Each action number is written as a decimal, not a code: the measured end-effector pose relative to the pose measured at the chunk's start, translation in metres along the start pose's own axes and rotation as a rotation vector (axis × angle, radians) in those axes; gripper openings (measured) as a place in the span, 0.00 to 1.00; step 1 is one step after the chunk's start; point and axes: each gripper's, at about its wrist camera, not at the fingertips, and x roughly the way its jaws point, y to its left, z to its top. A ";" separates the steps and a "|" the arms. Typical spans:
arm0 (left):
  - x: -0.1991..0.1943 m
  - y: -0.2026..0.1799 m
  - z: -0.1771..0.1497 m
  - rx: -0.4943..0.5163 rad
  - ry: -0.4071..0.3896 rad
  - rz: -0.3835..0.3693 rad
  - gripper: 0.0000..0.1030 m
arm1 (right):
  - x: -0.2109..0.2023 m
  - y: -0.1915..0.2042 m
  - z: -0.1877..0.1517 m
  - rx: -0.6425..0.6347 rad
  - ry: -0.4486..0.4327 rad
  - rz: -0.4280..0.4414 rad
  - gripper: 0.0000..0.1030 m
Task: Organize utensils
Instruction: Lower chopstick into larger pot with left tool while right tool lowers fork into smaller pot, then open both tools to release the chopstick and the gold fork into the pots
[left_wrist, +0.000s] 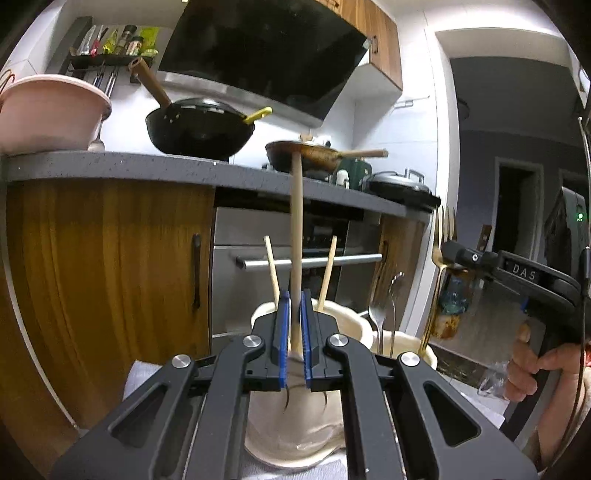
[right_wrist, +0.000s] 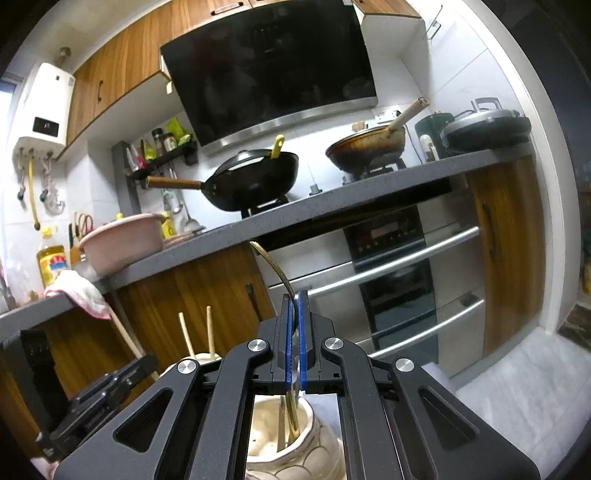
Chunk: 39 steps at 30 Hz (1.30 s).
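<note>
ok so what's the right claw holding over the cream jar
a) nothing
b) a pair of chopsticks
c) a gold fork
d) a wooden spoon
c: the right claw is shut on the gold fork, whose handle reaches down into the cream jar; the left wrist view shows its tines up.

"DAS" on right tongs (left_wrist: 448, 251) (white)

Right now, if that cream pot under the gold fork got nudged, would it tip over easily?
Probably not easily: the cream pot looks squat and round-bellied, likely ceramic, so fairly heavy. The gold fork, clamped in the right gripper, rises well above its rim, so a sideways pull could lever it. If it fell, it might chip.
</note>
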 end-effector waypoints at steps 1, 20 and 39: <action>0.000 0.000 -0.002 -0.001 0.010 0.002 0.06 | 0.001 0.001 -0.001 -0.007 0.003 -0.003 0.04; 0.000 0.004 -0.004 -0.002 0.029 0.020 0.26 | 0.010 -0.007 -0.011 0.002 0.036 -0.054 0.04; -0.001 0.007 -0.004 -0.022 0.032 0.028 0.47 | 0.008 -0.012 -0.011 0.016 0.027 -0.063 0.22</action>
